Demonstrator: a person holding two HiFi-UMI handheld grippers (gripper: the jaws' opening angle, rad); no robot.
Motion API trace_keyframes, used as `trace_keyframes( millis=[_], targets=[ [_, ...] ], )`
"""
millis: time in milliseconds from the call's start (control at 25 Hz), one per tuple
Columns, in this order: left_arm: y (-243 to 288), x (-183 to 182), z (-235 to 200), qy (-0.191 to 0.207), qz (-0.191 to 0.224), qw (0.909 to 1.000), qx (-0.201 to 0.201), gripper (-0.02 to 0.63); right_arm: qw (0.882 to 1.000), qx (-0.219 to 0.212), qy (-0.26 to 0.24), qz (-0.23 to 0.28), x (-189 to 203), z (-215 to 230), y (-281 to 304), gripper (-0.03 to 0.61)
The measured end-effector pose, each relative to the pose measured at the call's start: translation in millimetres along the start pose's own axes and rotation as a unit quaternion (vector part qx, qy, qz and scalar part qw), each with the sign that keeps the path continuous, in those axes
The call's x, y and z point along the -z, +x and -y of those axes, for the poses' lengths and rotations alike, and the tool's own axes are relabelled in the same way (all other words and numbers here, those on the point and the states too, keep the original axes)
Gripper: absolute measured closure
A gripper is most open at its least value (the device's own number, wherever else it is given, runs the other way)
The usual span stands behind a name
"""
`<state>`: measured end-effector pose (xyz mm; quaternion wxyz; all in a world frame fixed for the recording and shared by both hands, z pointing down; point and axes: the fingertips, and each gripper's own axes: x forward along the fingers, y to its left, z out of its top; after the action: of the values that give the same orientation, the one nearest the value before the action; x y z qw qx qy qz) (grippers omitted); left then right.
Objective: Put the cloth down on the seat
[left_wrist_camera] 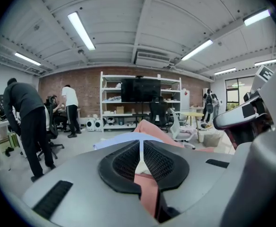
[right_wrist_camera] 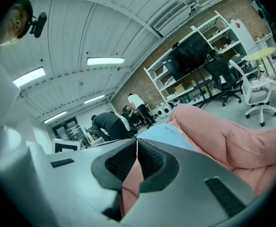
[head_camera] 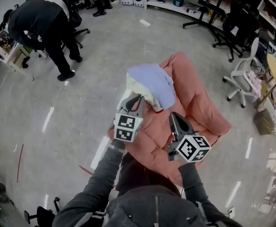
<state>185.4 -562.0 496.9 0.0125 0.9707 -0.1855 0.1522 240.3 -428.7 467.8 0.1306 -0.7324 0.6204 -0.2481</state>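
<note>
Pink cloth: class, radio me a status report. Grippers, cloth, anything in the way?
Grippers: left gripper shut on pink cloth, right gripper likewise. Cloth spread out ahead; seat not visible. Light-blue bundle lies on it by the left jaws.

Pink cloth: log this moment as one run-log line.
left gripper: jaws shut on pink cloth | right gripper: jaws shut on pink cloth | light blue cloth: lies on pink cloth

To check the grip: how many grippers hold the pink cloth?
2. The left gripper clamps the pink cloth at its near edge; the right gripper clamps it further right.
</note>
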Motion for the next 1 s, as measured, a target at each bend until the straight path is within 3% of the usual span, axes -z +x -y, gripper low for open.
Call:
trace_keyframes(
  millis=[360,560,1000],
  targets=[
    [-28,12,44,-0.023,0.009,0.9994,-0.023,0.603,0.999,-0.009,-0.033,-0.002,10,5,-49,0.566],
    [-38,12,80,-0.018,0.019,0.9996,-0.012,0.604,0.998,-0.009,-0.061,0.007,11,11,-72,0.566],
    [-62,31,143,-0.048,0.019,0.9974,0.051,0.604,0.999,0.004,-0.044,0.031,24,12,-106,0.568]
  ],
)
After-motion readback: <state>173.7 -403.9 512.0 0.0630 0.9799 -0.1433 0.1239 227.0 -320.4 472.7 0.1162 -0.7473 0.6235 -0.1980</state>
